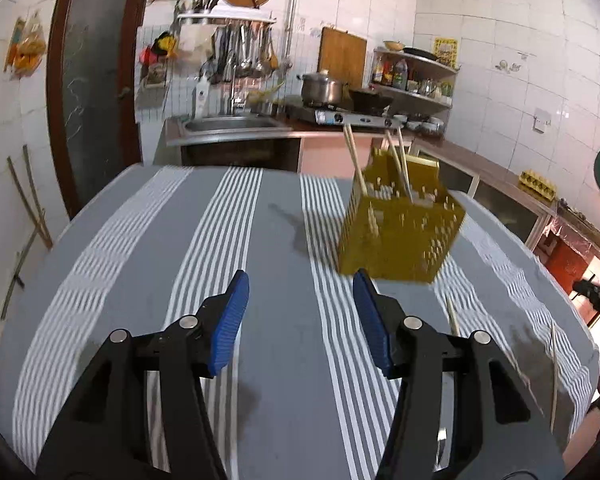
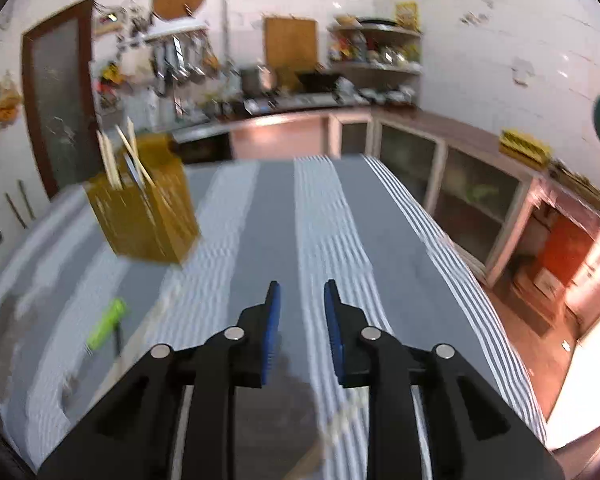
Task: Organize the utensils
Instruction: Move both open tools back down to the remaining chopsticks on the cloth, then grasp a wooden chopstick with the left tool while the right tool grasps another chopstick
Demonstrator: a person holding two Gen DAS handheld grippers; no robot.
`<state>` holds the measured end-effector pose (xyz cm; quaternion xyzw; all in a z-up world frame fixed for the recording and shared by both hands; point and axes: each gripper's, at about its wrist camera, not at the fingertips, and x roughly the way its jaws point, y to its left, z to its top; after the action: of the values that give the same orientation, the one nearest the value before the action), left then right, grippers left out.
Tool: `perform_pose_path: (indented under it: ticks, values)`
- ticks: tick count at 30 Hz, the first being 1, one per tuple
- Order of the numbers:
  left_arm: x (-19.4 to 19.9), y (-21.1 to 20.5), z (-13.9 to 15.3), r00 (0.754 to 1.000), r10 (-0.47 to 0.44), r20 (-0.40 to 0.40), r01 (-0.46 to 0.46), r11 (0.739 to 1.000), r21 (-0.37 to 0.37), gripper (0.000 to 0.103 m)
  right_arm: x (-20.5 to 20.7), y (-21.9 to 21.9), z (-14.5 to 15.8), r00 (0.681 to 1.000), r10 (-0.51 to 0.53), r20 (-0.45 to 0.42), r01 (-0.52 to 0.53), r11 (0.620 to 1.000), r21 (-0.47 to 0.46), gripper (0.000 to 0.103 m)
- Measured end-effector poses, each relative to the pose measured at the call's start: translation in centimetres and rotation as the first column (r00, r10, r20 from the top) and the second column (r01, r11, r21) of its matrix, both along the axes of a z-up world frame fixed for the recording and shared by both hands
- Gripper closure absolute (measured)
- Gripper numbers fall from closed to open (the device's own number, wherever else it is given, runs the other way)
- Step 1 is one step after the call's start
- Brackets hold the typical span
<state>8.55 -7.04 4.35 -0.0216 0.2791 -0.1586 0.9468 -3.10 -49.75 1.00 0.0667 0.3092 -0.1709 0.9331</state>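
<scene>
A yellow holder (image 1: 400,232) with chopsticks (image 1: 356,160) standing in it sat on the striped table (image 1: 284,380), at about one o'clock from the left gripper (image 1: 300,316). Loose chopsticks (image 1: 554,376) lay at three o'clock, near the table's edge. The left gripper was open and empty. The right gripper (image 2: 302,322) had a small gap and held nothing. A green thing (image 2: 106,324) lay at its nine o'clock. The cloth straight ahead was bare.

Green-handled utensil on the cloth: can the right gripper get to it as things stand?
Probably yes. The green-handled utensil lies in the open on the striped tablecloth, nothing over it, and the right gripper is open and empty.
</scene>
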Motion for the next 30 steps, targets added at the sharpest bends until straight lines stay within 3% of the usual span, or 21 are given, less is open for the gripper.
perform_pose_path:
  ticks: [3, 6, 13, 24, 30]
  values:
    - [-1.4, -0.1, -1.3, 0.999, -0.007, -0.036, 0.006, 1.0, -0.027, 0.05, -2.8, -1.2, -2.5, 0.998, -0.05, -0.042, 0.053, 0.997, 0.061, 0.078]
    - [-3.3, -1.4, -2.9, 0.997, -0.046, -0.057, 0.046, 0.999, -0.011, 0.05, -4.3, -2.0, -3.8, 0.995, -0.077, -0.066, 0.081, 0.994, 0.066, 0.078]
    - [-6.1, -2.5, -6.3, 0.989, -0.077, -0.129, 0.077, 0.997, -0.001, 0.05, -4.4, -1.4, -4.2, 0.995, -0.057, -0.08, 0.062, 0.996, 0.068, 0.072]
    - [-6.0, -4.0, -5.8, 0.99, -0.082, -0.112, 0.086, 0.996, 0.034, 0.05, -2.1, -1.0, -6.1, 0.986, -0.03, -0.165, 0.045, 0.995, 0.088, 0.072]
    - [-3.7, -8.2, -5.5, 0.977, -0.155, -0.144, 0.162, 0.986, 0.04, 0.05, 0.3, -1.6, -7.4, 0.975, -0.003, -0.221, 0.027, 0.994, 0.106, 0.072]
